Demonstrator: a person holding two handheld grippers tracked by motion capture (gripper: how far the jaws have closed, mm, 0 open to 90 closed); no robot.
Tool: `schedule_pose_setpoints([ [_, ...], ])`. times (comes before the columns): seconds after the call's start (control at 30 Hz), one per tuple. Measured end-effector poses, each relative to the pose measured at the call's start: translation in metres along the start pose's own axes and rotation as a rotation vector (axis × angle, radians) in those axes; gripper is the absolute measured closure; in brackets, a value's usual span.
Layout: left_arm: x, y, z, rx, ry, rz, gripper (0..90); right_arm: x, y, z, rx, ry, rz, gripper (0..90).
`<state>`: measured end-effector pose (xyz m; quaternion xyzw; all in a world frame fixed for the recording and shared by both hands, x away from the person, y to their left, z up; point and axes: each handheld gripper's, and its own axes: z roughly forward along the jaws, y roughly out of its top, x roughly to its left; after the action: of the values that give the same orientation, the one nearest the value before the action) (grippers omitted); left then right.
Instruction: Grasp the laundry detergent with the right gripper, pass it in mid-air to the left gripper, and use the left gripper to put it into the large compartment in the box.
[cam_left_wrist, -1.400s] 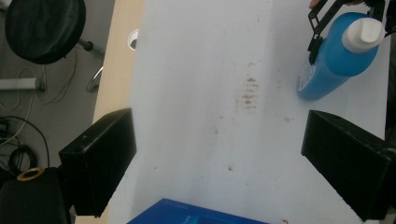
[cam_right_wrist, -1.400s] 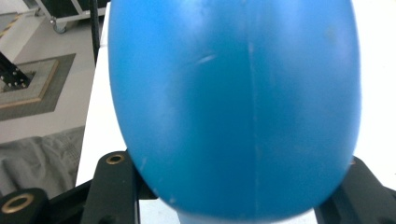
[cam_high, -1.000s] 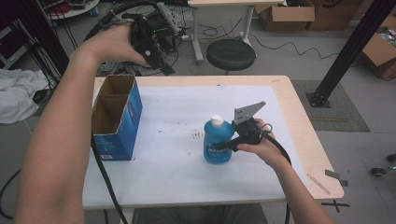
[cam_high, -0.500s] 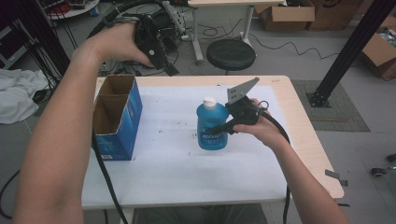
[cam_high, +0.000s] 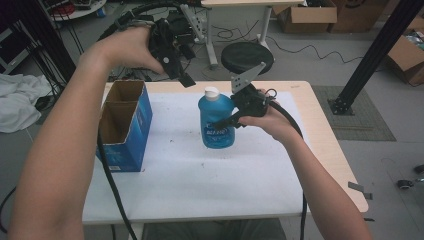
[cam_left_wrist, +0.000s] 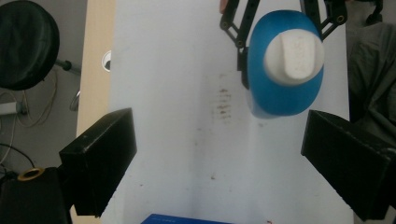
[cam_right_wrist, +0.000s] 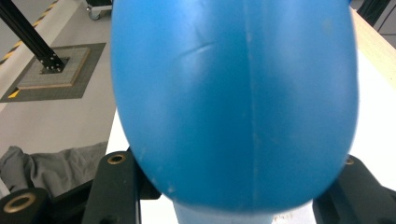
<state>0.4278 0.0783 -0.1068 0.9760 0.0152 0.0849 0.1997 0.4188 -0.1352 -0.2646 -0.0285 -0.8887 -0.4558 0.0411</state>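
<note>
- Gripping the blue bottle (cam_high: 216, 121) at mid-body, my right gripper (cam_high: 226, 121) has a jaw on each flank of it; in the right gripper view the blue plastic (cam_right_wrist: 233, 102) bulges between the two black jaws.
- I see the bottle upright near the middle of the desk (cam_high: 225, 175), over the white sheet; whether its base touches the sheet I cannot tell.
- Its white cap (cam_high: 212, 93) is on, and from above in the left gripper view the cap (cam_left_wrist: 294, 51) looks shut; the contents are hidden by the opaque plastic.
- A dark label on the bottle's front carries white lettering too blurred for me to read.
- My left gripper (cam_high: 175, 60) is raised above the desk's far left part, jaws spread wide and grasping nothing; its own view looks straight down on the bottle (cam_left_wrist: 285, 65).
- The blue cardboard box (cam_high: 123, 125) stands at the desk's left edge, well apart from the bottle, with its top open and two compartments showing bare brown walls.
- Print on the box's blue side is too small for me to make out.
</note>
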Motion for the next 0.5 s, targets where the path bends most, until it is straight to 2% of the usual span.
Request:
schedule_pose_setpoints([
  [0.3, -0.008, 0.009, 0.006, 0.023, -0.019, 0.035, 10.8, -0.007, 0.012, 0.006, 0.012, -0.003, 0.012, 45.4],
  [0.37, -0.011, 0.013, 0.01, 0.048, -0.026, 0.057, 10.8, -0.009, 0.016, 0.008, 0.006, -0.002, 0.017, 45.4],
  [0.5, -0.013, 0.016, 0.015, 0.073, -0.033, 0.069, 10.7, -0.009, 0.019, 0.008, 0.002, -0.001, 0.017, 45.4],
])
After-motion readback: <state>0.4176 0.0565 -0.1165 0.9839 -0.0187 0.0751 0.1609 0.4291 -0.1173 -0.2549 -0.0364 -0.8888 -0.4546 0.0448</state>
